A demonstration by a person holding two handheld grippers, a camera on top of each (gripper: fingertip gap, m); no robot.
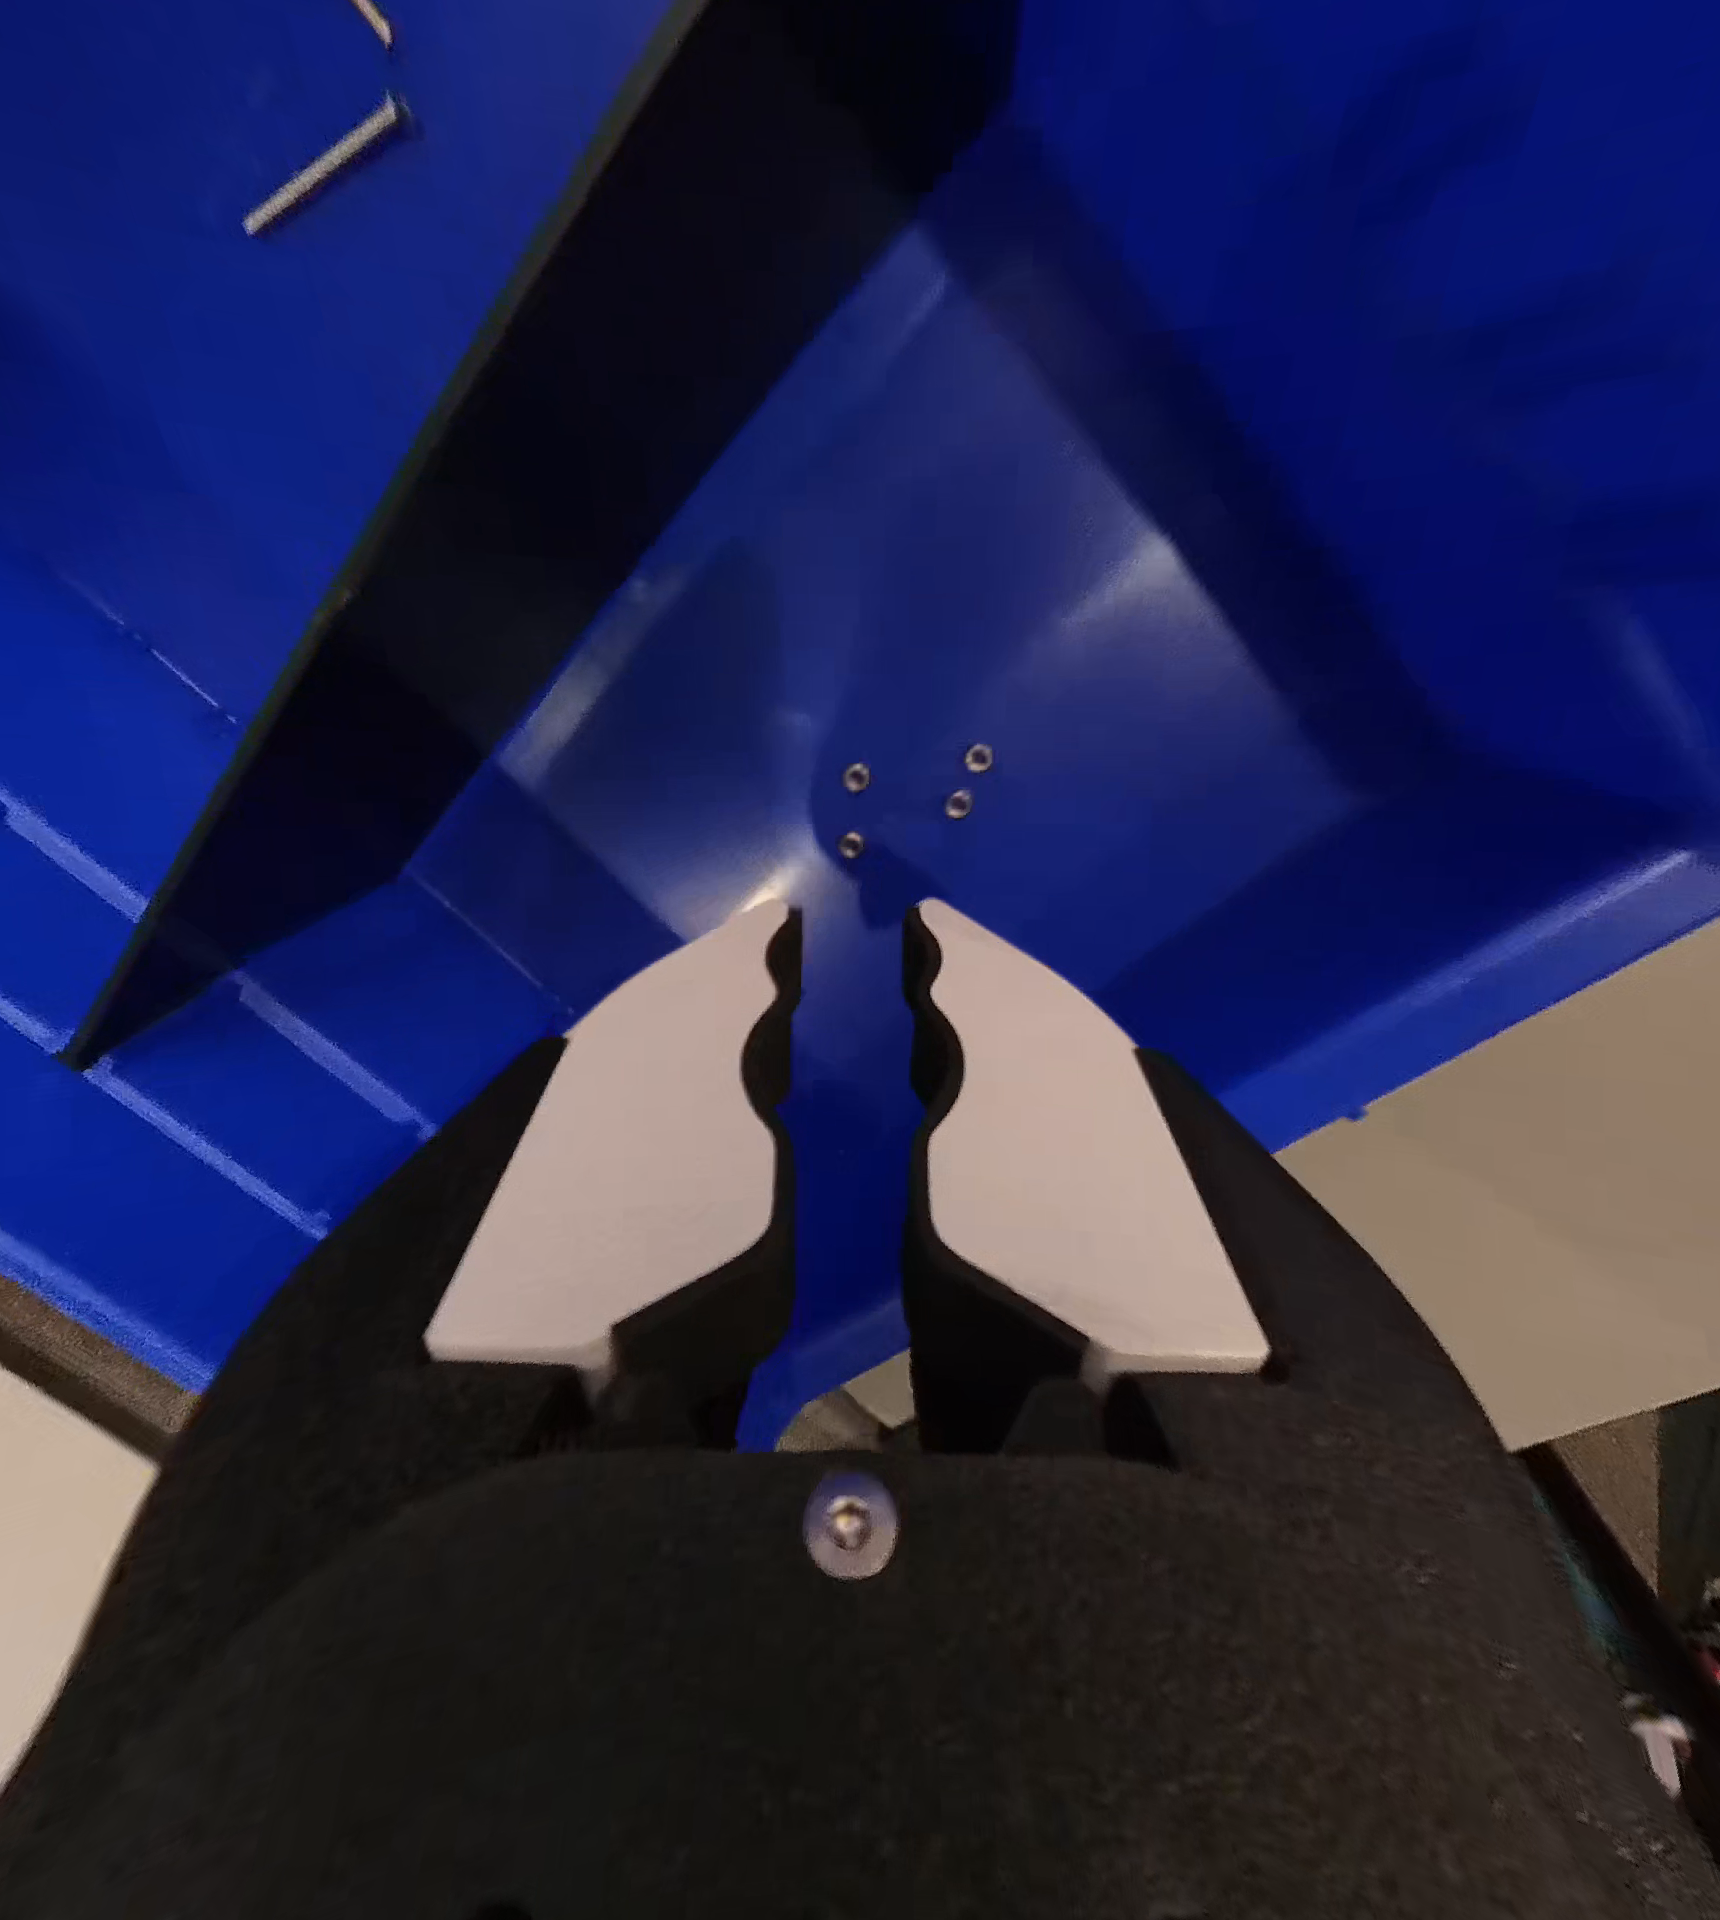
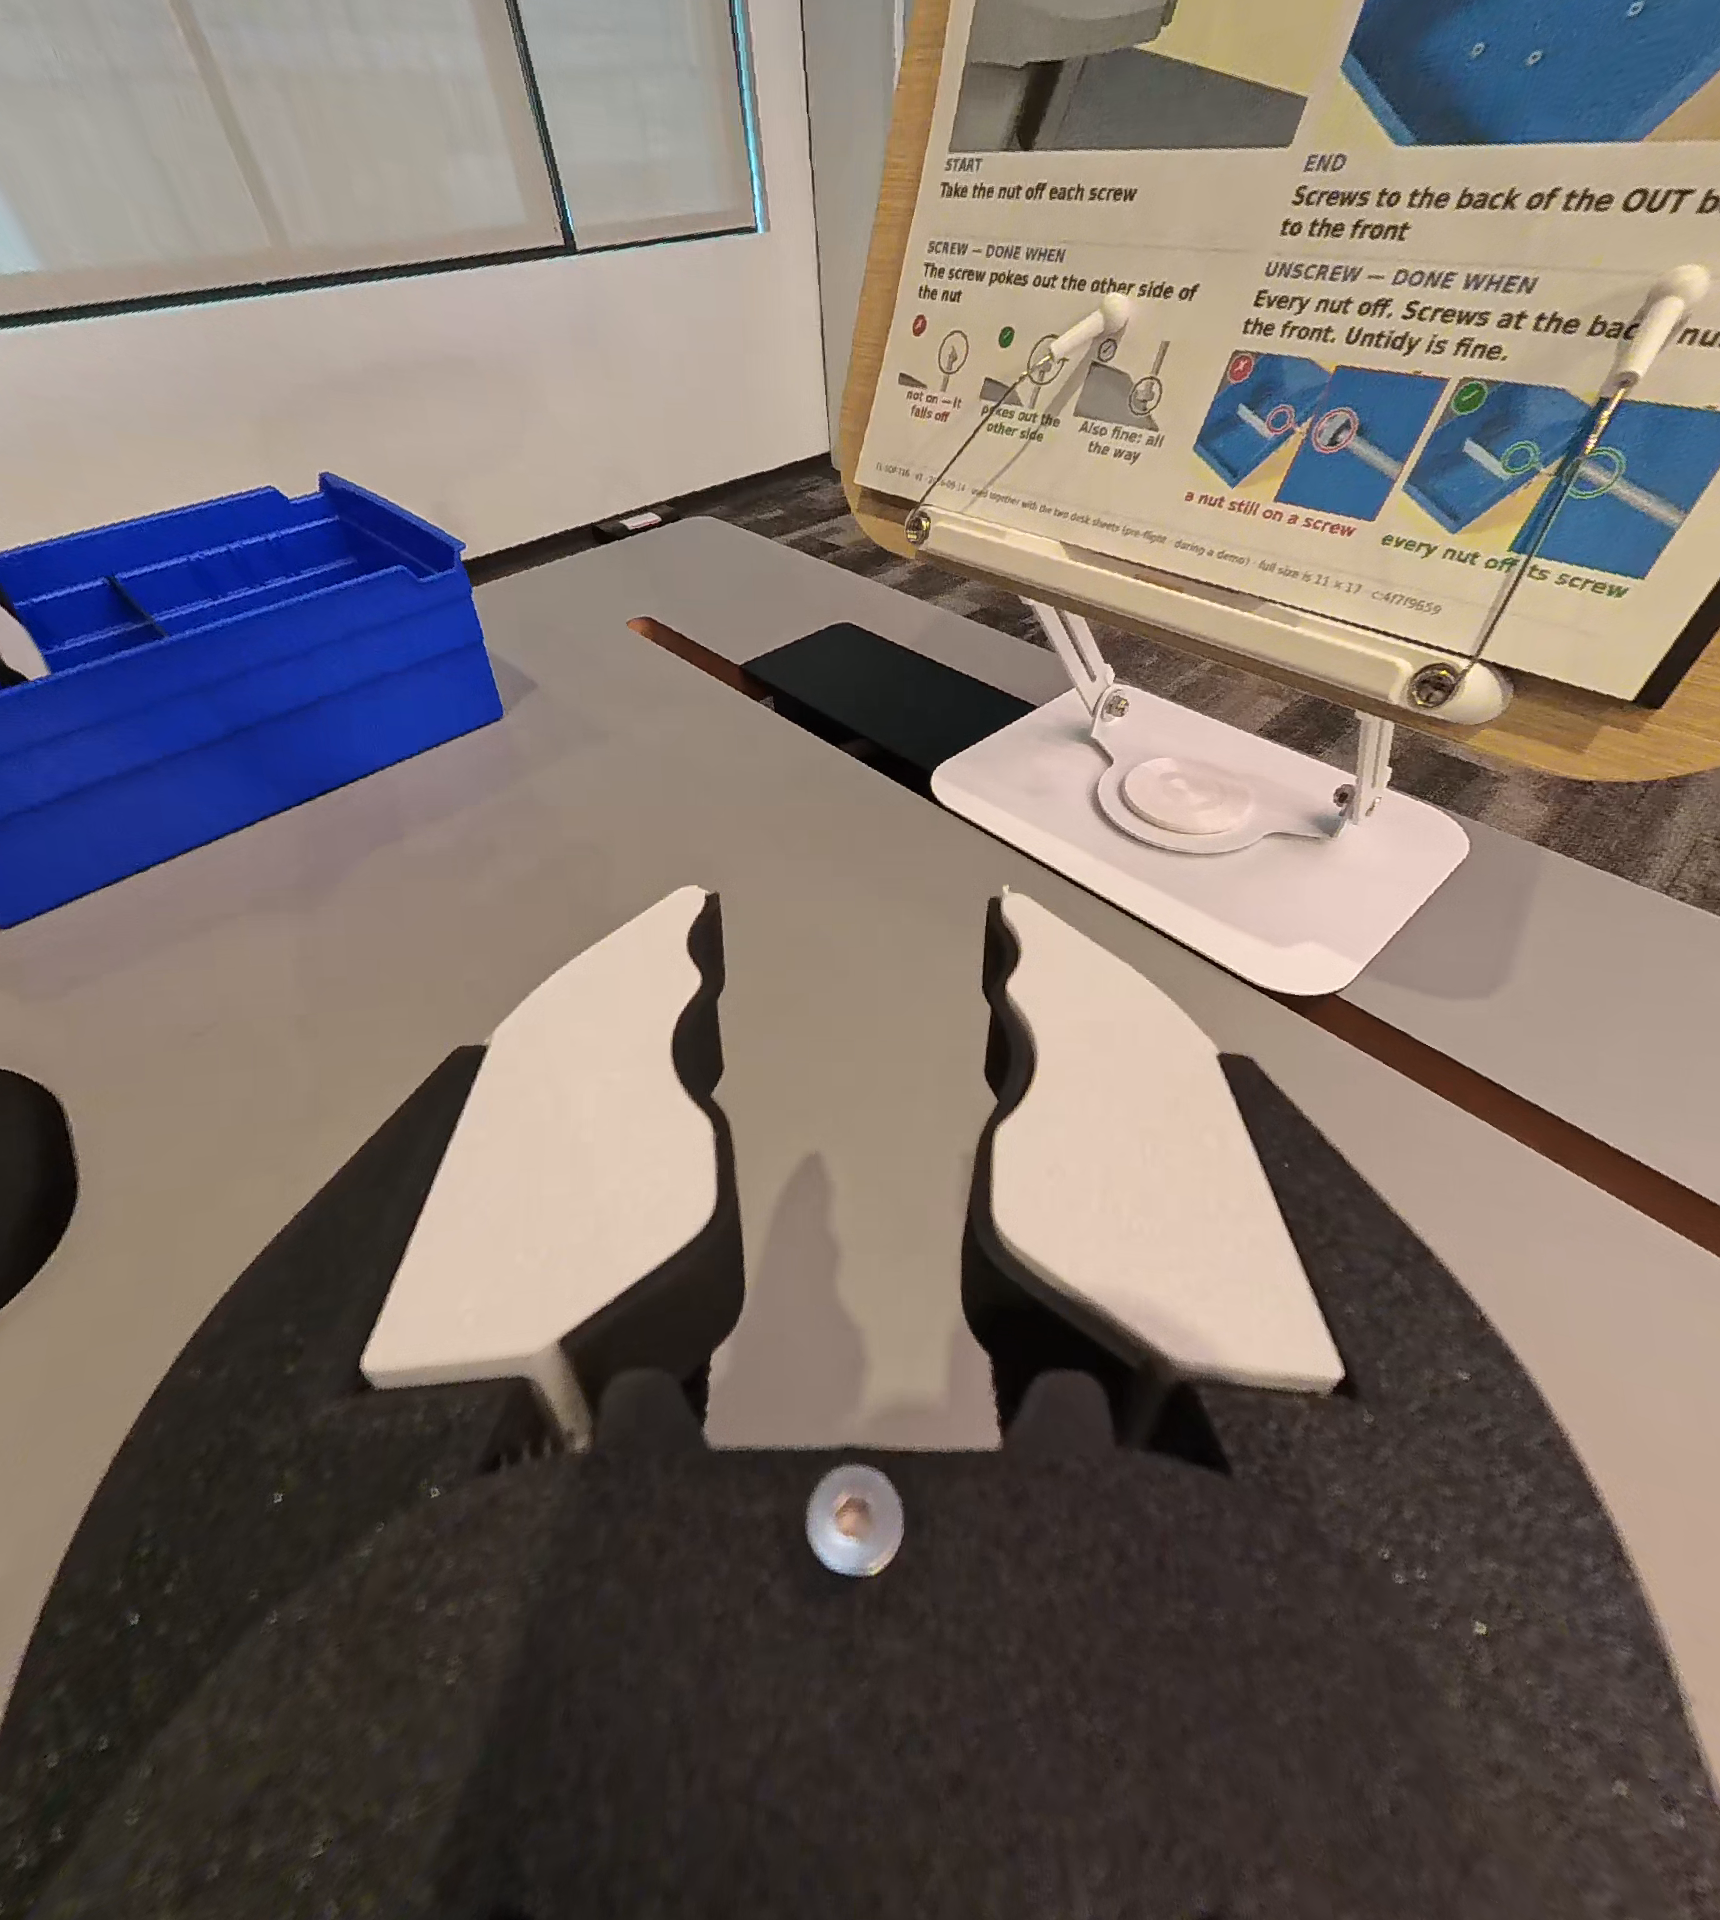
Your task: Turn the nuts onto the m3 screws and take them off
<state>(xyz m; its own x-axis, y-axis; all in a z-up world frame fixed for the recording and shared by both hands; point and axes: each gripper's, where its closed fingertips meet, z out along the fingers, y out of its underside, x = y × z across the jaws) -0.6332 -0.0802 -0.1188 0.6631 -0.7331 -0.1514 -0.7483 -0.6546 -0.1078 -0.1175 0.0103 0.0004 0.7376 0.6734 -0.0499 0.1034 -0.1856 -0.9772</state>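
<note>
While four nuts (image 1: 913, 798) lie loose in a small cluster on the floor of the bin (image 1: 1355, 436), I hold my left gripper (image 1: 851, 914) just short of them, tips pointing down into that compartment. Its jaws stand a narrow way apart with nothing between them. None of the nuts is on a screw. One screw (image 1: 321, 164) lies bare on the far side of the dark divider (image 1: 565, 520), in the other compartment, and the end of another thing shows at the top edge, too little of it to name.

My judgement is that I am at the picking stage: fetching one nut before threading it on. The nuts are tiny and sit close together, so the next move calls for lowering the tips squarely over a single one, likely the nearest, and closing gently so its neighbours are not dragged or flicked away. The bin floor looks smooth and shiny, and a nut could skate from under a fingertip.

My right gripper (image 2: 854, 904) hovers over the grey table (image 2: 627, 883), well apart from the bin, jaws wide and empty. It will be needed for a screw. A stand (image 2: 1209, 831) holding an instruction sheet is ahead of it.
</note>
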